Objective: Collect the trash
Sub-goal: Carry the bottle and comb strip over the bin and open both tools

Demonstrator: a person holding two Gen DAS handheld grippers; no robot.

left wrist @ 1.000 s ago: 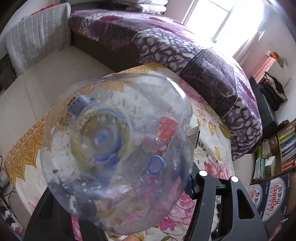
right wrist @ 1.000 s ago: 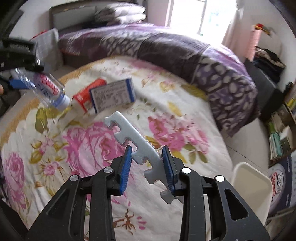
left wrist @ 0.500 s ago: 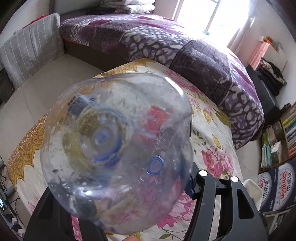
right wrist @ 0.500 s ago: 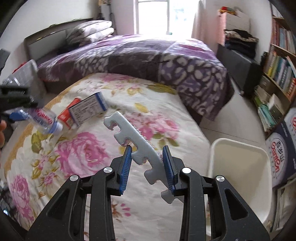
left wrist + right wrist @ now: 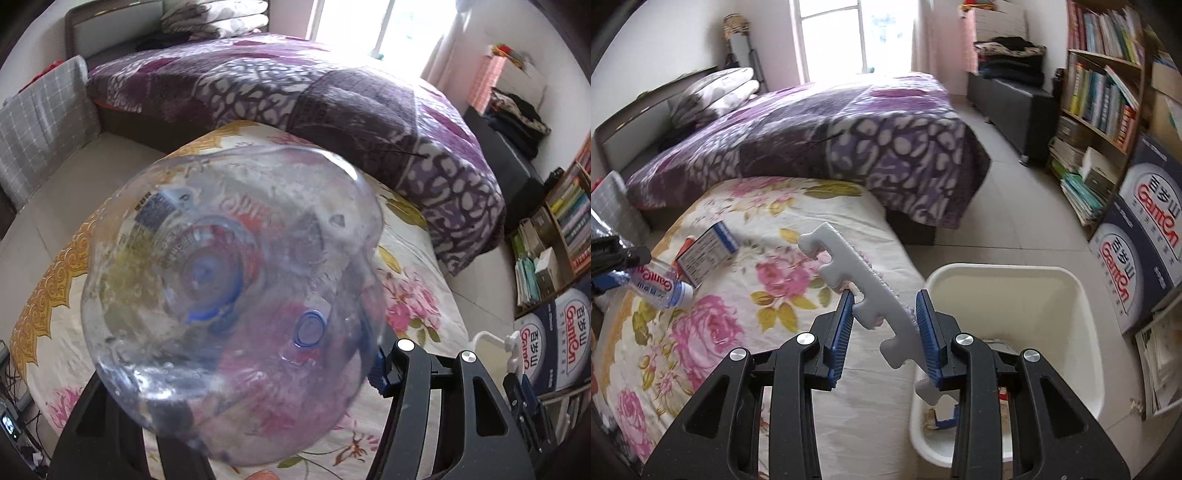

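My left gripper (image 5: pixel 236 373) is shut on a clear plastic bottle (image 5: pixel 229 299), held base-first over the flowered bed cover; the bottle fills the left wrist view. It also shows in the right wrist view (image 5: pixel 661 284), at the far left. My right gripper (image 5: pixel 886 328) is shut on a white notched foam strip (image 5: pixel 864 288), held at the bed's edge beside the white trash bin (image 5: pixel 1071 295). A blue-edged box (image 5: pixel 709 251) with a red carton behind it lies on the bed.
The bin stands on the tiled floor right of the bed and holds some scraps. A purple quilt (image 5: pixel 831 140) covers the far bed. Bookshelves (image 5: pixel 1100 92) and printed cartons (image 5: pixel 1145 236) line the right wall.
My right gripper has swung right with the foam strip, from over the bed to the bin's edge. My left gripper has turned rightward, still holding the bottle.
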